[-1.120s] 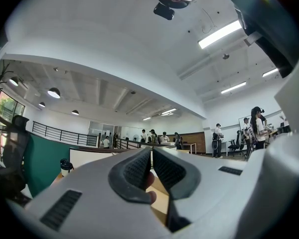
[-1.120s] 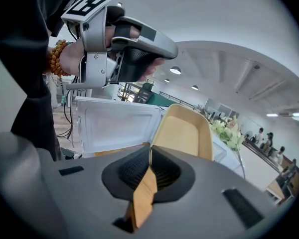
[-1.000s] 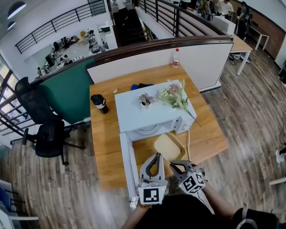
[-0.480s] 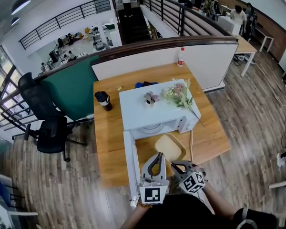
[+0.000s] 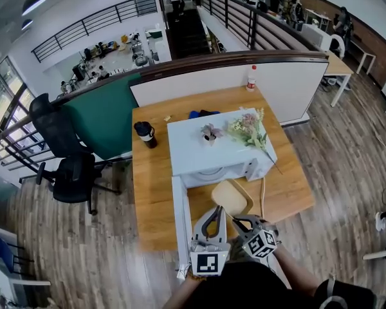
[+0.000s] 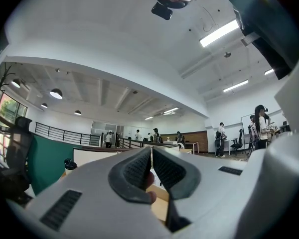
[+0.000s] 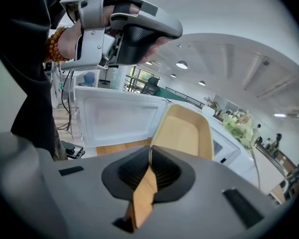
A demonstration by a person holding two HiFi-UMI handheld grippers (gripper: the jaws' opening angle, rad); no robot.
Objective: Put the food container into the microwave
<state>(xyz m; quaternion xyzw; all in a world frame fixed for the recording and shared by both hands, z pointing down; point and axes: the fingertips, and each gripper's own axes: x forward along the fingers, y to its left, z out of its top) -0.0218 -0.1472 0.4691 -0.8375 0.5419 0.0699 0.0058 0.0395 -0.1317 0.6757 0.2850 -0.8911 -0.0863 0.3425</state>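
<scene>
Slide the food container, pinched by its rim in the right gripper near the desk's front edge, level into the open microwave; left gripper closed, empty.

Pale tan rectangular food container, white boxy microwave, orange-brown wooden worktop, black travel mug. Grey left hand-held gripper and right hand-held gripper, black-and-white square markers.
</scene>
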